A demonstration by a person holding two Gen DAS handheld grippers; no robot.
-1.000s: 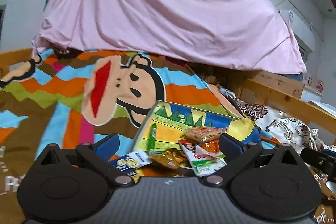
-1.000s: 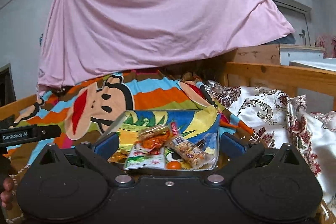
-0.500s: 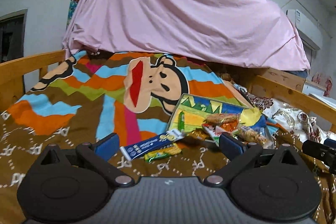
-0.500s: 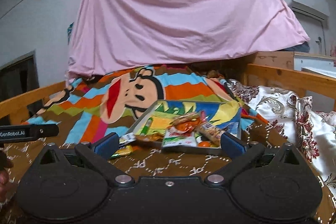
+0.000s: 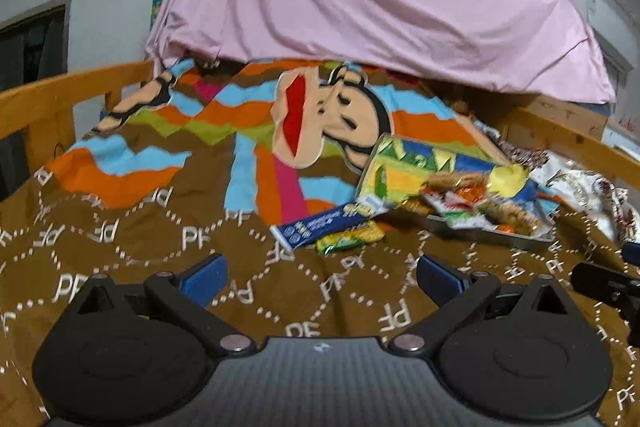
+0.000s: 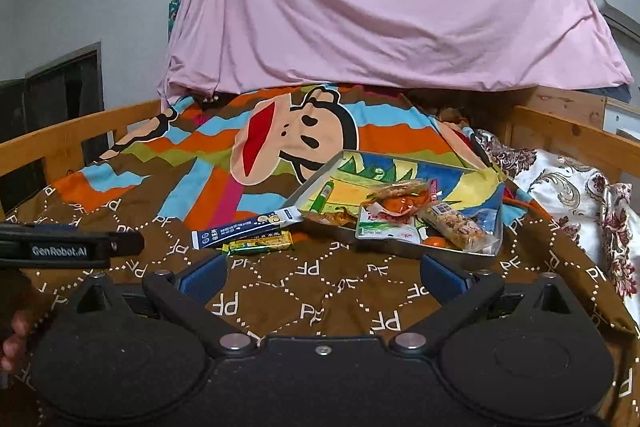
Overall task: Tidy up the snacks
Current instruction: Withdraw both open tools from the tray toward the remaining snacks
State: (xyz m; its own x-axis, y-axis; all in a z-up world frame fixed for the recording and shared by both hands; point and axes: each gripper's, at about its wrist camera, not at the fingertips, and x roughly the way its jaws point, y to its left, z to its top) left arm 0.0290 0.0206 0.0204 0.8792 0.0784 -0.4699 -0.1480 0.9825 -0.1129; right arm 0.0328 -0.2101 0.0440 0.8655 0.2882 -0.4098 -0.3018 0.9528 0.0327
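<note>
A metal tray with a colourful printed bottom lies on the brown blanket and holds several snack packets, among them a white and red pouch, a granola bar and a green stick. A blue snack box and a yellow-green bar lie on the blanket just left of the tray. My left gripper and my right gripper both stand open, empty, and well short of the snacks.
The blanket with a cartoon monkey covers a bed with wooden rails. A pink sheet hangs at the far end. A floral cloth lies to the right. The other gripper's body shows at left, with fingers of a hand below.
Both grippers have drawn back from the tray, which now sits farther away. More brown blanket shows in front. The blue box and yellow-green bar have come into view beside the tray.
</note>
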